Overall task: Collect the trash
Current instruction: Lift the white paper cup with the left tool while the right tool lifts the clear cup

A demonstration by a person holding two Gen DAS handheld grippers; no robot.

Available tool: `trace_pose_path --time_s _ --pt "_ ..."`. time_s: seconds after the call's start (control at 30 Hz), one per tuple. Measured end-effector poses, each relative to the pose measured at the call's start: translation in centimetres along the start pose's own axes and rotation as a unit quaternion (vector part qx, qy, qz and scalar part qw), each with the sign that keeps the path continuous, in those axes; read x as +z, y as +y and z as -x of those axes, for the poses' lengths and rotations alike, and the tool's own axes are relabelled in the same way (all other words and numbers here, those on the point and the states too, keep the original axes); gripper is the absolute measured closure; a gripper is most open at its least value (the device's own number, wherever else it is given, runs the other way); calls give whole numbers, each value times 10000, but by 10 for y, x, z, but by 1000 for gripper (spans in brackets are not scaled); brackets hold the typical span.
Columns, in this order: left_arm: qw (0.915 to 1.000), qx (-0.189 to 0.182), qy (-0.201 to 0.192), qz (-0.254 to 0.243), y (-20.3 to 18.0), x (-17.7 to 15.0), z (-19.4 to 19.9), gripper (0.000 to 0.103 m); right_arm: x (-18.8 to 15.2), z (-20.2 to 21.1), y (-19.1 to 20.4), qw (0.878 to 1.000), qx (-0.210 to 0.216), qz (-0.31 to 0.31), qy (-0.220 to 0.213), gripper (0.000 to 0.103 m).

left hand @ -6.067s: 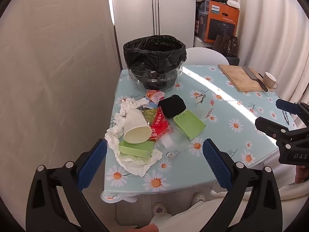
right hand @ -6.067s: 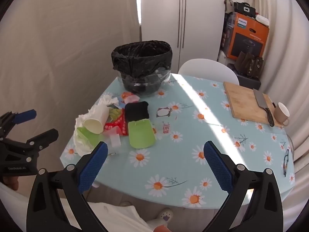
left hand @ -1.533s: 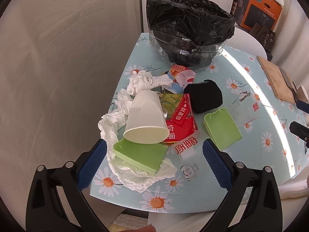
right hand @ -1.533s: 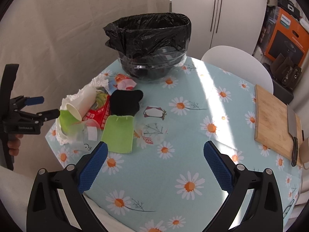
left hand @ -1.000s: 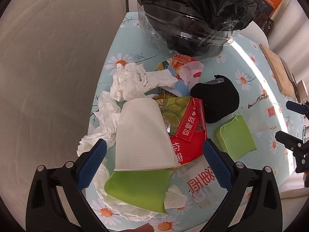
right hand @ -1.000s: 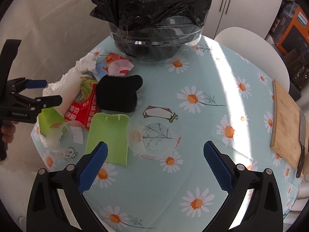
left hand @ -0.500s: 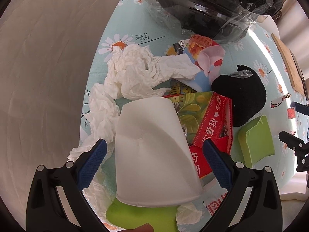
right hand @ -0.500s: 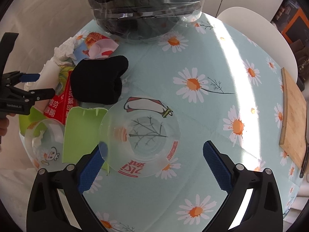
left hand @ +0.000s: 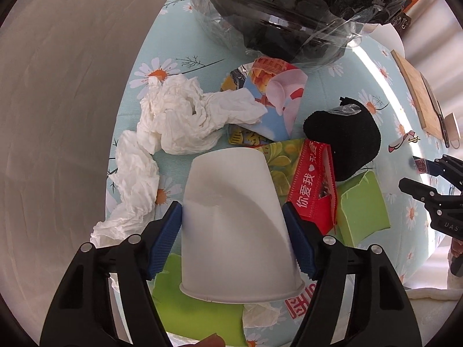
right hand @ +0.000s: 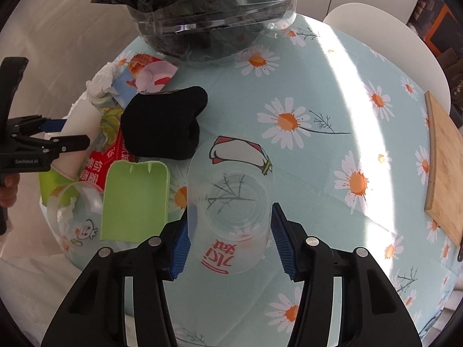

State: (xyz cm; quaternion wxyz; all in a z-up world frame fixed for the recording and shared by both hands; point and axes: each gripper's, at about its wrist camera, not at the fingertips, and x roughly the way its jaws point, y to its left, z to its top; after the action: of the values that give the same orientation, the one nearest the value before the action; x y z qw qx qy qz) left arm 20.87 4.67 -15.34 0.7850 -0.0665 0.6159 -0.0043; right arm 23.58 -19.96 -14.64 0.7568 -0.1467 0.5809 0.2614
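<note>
A white paper cup (left hand: pixel 234 219) lies on its side over a green plastic piece (left hand: pixel 196 303). My left gripper (left hand: pixel 233 240) straddles it; its jaws are closing, and both blue pads lie against the cup's walls. An upright clear plastic cup (right hand: pixel 228 202) with red print stands on the daisy tablecloth (right hand: pixel 318 92). My right gripper (right hand: pixel 231 245) is closing on it, a pad touching each side. The black-lined trash bin (left hand: pixel 289 8) stands at the far side of the table. Each gripper shows at the edge of the other's view.
Around the paper cup lie crumpled white tissue (left hand: pixel 185 115), a red wrapper (left hand: pixel 312 185), a colourful packet (left hand: pixel 277 98), a black cloth (right hand: pixel 165 121), a green lid (right hand: pixel 134 202) and a second clear cup (right hand: pixel 75 202). A wooden cutting board (right hand: pixel 442 167) lies at the right.
Both grippers have sunk toward the table. Their jaws, wide open before, have narrowed onto the paper cup on the left and the clear cup on the right.
</note>
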Motion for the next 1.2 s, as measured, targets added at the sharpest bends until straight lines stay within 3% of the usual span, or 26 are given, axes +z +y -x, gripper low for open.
trace_pose_path --time_s 0.73,0.9,1.2 --pt "9959 453 -653 -430 -43 -30 83 33 -53 79 -39 9949 -234 -185 -968 55" --pt "9905 842 -941 -540 -52 -34 100 33 -60 106 -41 9911 -434 28 -1257 55" --pt "9810 1027 -1545 -571 -58 -24 141 33 -52 160 -40 9786 -637 234 -1942 54"
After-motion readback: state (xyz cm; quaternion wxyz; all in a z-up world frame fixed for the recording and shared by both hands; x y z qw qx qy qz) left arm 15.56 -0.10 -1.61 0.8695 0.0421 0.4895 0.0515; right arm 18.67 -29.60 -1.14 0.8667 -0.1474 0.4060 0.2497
